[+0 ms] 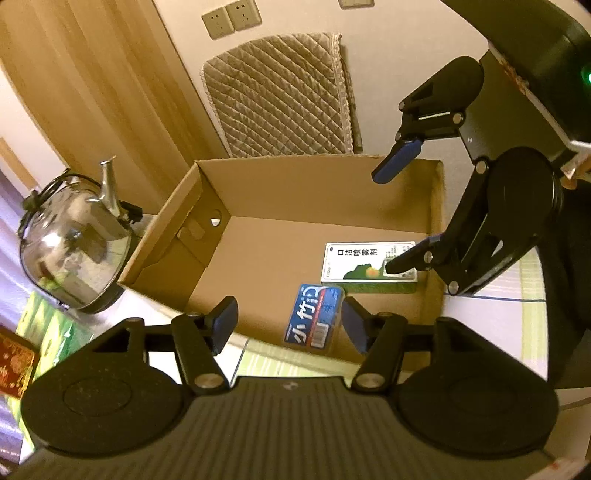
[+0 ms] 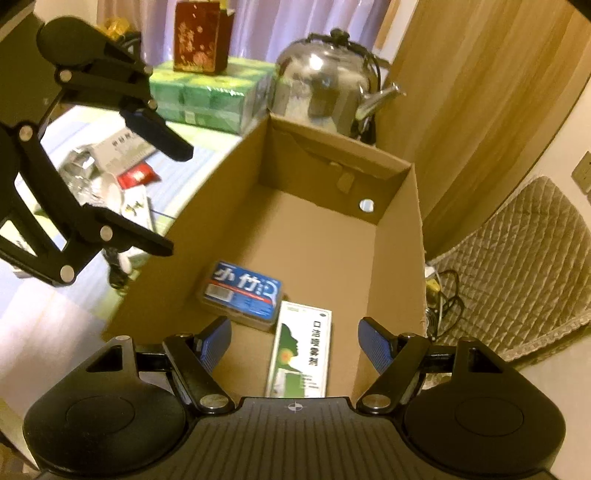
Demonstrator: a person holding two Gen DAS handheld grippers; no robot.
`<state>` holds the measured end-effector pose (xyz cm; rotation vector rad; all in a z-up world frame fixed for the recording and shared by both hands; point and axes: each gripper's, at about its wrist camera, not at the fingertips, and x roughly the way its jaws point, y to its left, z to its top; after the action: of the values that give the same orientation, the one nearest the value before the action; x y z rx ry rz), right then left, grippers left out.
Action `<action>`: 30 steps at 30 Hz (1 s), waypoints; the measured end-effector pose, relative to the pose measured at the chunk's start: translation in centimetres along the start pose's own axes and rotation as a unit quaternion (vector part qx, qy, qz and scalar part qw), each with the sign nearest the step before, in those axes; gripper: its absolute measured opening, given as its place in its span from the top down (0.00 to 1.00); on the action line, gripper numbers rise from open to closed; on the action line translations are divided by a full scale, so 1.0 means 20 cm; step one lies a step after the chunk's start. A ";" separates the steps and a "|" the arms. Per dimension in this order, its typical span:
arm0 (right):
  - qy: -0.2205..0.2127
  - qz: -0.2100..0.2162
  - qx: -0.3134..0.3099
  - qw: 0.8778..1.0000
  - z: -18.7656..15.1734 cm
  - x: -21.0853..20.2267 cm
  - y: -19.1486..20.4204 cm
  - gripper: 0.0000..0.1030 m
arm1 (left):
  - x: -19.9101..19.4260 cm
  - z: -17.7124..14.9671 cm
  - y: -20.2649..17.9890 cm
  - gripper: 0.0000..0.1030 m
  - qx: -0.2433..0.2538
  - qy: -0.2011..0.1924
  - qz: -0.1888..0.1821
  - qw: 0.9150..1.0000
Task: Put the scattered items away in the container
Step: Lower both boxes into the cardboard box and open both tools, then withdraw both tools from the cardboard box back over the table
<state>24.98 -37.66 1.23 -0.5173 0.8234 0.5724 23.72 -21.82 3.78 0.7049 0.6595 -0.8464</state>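
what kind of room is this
Probably a lived-in room at home, maybe a bedroom: a steel kettle beside a cardboard box, a wooden wardrobe-like panel, wall sockets and a quilted mat.

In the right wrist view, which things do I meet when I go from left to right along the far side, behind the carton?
Red box standing on the green packs → steel kettle → wooden panel → wall socket.

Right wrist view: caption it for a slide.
Both grippers, right and left, open above a cardboard box holding a blue pack and a green-and-white carton.
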 end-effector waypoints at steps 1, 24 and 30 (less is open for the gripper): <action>-0.003 0.003 0.000 1.000 0.00 -0.02 0.02 0.29 | -0.03 -0.02 -0.01 0.44 -0.004 -0.001 0.002 1.000; -0.061 0.102 -0.056 0.991 -0.02 -0.21 0.72 0.22 | -0.54 -0.87 -0.12 0.27 -0.131 0.046 0.077 0.987; -0.045 0.133 -0.073 0.987 -0.03 -0.08 0.89 0.18 | -0.61 -1.17 -0.07 0.25 -0.178 0.074 0.101 0.976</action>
<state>12.16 -25.40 -1.38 -0.5148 0.7734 0.9008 11.07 0.79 -1.31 0.5015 0.8332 -0.4733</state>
